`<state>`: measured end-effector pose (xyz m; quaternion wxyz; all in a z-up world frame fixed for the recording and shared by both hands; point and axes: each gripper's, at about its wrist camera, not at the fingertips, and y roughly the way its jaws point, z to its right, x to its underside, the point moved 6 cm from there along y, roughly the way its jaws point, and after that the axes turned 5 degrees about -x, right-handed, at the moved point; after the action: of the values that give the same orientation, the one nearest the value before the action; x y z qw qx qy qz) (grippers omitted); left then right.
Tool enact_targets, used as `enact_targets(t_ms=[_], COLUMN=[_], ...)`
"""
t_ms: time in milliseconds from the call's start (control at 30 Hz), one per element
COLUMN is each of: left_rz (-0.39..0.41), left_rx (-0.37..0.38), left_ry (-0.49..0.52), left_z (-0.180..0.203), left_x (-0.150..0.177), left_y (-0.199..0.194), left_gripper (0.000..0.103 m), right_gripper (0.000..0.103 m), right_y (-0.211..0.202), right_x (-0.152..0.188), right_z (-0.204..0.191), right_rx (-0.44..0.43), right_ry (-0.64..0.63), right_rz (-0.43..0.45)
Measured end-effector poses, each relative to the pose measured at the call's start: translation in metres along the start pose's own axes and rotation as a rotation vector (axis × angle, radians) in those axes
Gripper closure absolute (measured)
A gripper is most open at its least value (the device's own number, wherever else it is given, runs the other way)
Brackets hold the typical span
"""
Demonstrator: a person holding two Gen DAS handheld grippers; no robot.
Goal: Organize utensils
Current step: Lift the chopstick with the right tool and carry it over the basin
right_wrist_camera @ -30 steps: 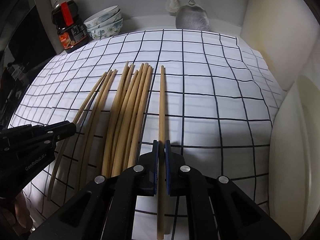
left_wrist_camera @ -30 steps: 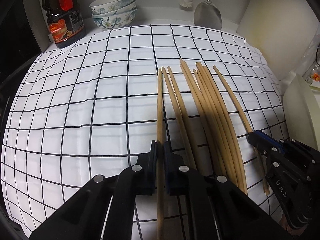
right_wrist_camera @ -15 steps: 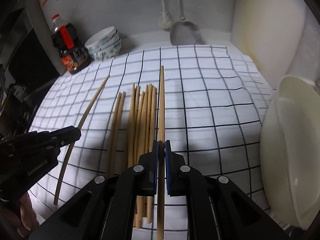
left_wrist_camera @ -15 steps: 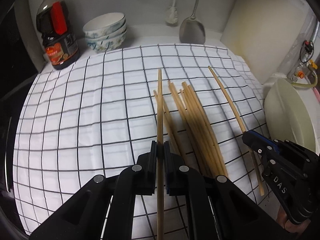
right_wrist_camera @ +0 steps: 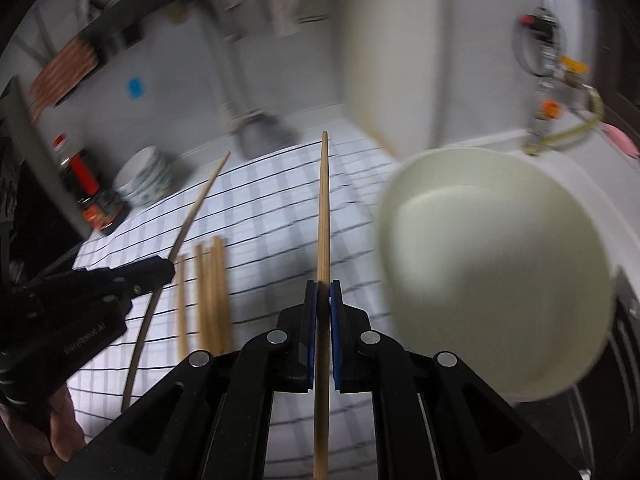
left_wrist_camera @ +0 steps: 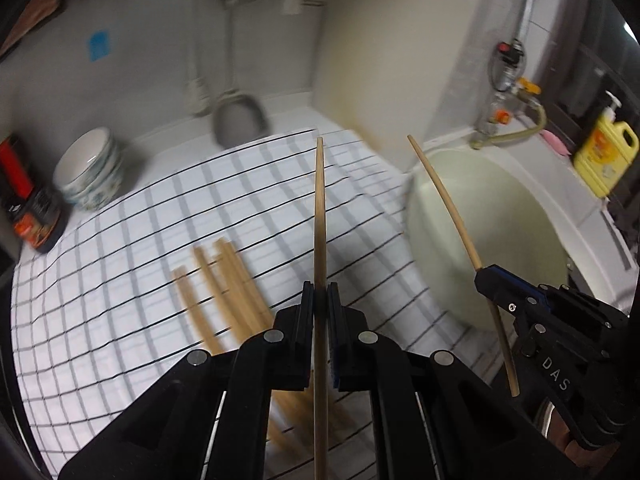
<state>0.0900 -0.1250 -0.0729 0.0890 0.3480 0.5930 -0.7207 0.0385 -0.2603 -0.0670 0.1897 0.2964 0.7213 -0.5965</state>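
Left wrist view shows the left gripper point(left_wrist_camera: 320, 300) clamped on one chopstick point(left_wrist_camera: 320, 216), its jaws closed around the shaft with the long end reaching forward and the short end trailing back between the arms. The same view catches the right gripper point(left_wrist_camera: 486, 276) off to the right, pinching a second chopstick point(left_wrist_camera: 448, 204) that juts over the pale basin point(left_wrist_camera: 532, 216). Both sticks are in the air, clear of the checked cloth point(left_wrist_camera: 120, 280), where the remaining chopsticks point(left_wrist_camera: 228, 280) lie loosely side by side. Such a stick is likely light, stiff and smooth, so a pinch across the shaft should hold, but it may swivel or slide if gripped far from its middle; each gripper holds its stick somewhat back of the middle, which looks steady enough. Right wrist view gives what the other lacks: the basin's whole round opening point(right_wrist_camera: 500, 264), seemingly empty, sits just right of the gripped stick point(right_wrist_camera: 323, 208), and the left gripper point(right_wrist_camera: 168, 270) appears from the side with a hand point(right_wrist_camera: 60, 432) beneath it. Only the left wrist view shows the yellow detergent bottle point(left_wrist_camera: 604, 152); blur softens both backgrounds, though each shows the stacked bowls point(left_wrist_camera: 90, 176) and the sauce bottle point(left_wrist_camera: 28, 208).
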Motion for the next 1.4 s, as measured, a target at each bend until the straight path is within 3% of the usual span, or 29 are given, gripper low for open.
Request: enact_targets(t_ms=[200,467,767,1400], left_rz=[0.018,-0.007,-0.043,-0.13], left_rx=[0.105,0.147,0.127,0.132], left_ry=[0.102,0.18,0.219,0.248], left_z=[0.081,0.15,0.172,0.195], left_x=[-0.026,-0.042,-0.048,-0.042], left_y=[0.012,0.046,0.077,0.12], left_gripper=[0.096,0.096,0.096,0.096], right_gripper=[0.097,0.097,0.097,0.097], right_y=[-0.028,-0.025,0.004,0.038], right_x=[-0.01,-0.013,-0.01,-0.005], right_z=[0.073,0.136,0.167,0.189], right_rx=[0.104,0.133,0.111,0.102], right_ry=[0.094,0.166,0.235,0.306], right_rz=[0.04,0.037,-0.011,-0.101])
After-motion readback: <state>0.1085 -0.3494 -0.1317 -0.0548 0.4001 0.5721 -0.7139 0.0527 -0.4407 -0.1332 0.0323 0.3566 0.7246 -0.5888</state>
